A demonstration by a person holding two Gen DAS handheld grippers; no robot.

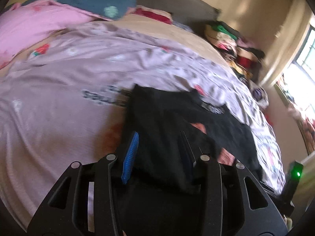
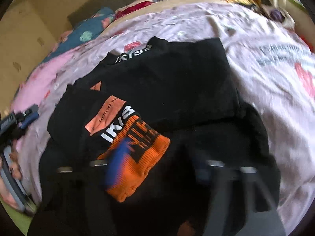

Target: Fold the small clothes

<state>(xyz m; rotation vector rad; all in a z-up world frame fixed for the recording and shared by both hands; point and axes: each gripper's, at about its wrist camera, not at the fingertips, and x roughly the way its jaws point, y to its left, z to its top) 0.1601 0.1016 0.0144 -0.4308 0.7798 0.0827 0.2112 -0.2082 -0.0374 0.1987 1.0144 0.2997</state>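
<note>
— Black sweatshirt (image 2: pixel 173 82) with the orange cuff (image 2: pixel 137 157), where does it lie?

— Spread on the lilac printed bedsheet (image 2: pixel 265 98), partly doubled over itself. An orange label patch (image 2: pixel 106 114) and white lettering show on the fold nearest the camera, and the ribbed orange-and-black cuff sits on top of the black cloth, just ahead of the right gripper (image 2: pixel 157 169).

— What is the right gripper doing with it?

— Its fingers are spread wide, one blue pad (image 2: pixel 116 163) smeared by blur over the cuff. Whether it pinches any cloth, I cannot tell; the frame is too blurred low down.

— And the left gripper (image 1: pixel 157 153)?

— Its fingers stand apart, with the blue ribbed pad (image 1: pixel 131 155) on one side and black fabric (image 1: pixel 177 129) bunched between the two fingers. The cloth drapes over the right-hand finger. Whether the pads actually press it, I cannot tell.

— Anything else on the bed?

— A pink quilt (image 1: pixel 33 25) and a teal floral pillow (image 1: pixel 102 4) at the far end, a red cushion (image 1: pixel 155 14) beside them, and a heap of colourful clothes (image 1: pixel 234 45) along the wall side. A bright window (image 1: pixel 303 63) shows at the right edge of the left view.
</note>
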